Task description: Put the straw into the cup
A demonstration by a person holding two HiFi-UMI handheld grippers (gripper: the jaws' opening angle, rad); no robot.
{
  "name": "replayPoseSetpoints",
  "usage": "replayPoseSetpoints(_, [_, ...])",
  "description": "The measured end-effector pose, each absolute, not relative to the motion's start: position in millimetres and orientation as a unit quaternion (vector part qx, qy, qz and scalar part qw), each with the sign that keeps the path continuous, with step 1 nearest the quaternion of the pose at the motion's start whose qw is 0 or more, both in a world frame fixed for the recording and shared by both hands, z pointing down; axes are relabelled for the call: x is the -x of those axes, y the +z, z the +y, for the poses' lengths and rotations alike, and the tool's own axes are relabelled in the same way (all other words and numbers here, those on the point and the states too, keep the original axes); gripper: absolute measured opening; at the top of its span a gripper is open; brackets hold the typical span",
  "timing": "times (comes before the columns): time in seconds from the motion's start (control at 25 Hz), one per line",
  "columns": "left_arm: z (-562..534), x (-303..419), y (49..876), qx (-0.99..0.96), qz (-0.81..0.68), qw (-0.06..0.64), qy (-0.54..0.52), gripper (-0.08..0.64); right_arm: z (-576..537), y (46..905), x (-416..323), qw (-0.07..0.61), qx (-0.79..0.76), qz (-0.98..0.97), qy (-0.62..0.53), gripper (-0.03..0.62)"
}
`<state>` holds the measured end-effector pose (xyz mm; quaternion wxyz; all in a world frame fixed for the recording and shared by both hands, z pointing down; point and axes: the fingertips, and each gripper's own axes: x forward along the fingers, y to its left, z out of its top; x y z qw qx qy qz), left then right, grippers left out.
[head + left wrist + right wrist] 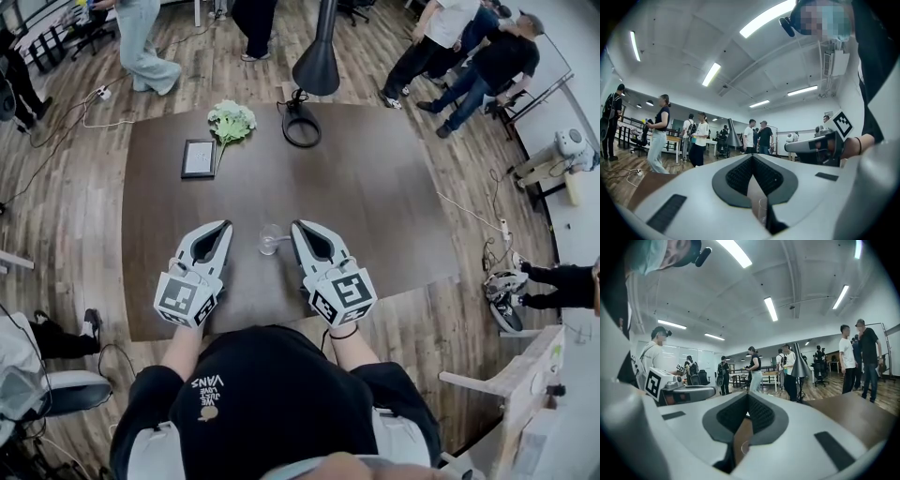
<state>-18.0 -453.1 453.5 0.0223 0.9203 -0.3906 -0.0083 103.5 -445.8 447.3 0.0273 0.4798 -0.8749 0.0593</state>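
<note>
Legibly, VANS on black shirt (281, 375), cup (270, 241)

The dark brown wooden surface (375, 206) looks matt and smooth; the small clear cup (270, 241) is glossy and see-through.

My head camera steeply down over the table (375, 187), gripper cameras level along their jaws, all sharing the cup (270, 241).

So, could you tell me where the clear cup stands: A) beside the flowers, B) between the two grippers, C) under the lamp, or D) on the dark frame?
B: the head view shows the cup between the left gripper and the right gripper.
</note>
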Motion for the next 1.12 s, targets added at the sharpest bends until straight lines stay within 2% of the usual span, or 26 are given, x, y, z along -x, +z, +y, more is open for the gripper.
replayPoseSetpoints(1.12, [-443, 20, 451, -0.919, -0.394, 0.021, -0.009, 0.008, -441, 451, -106, 0.036, -0.49, -0.869, 0.064, 0.015])
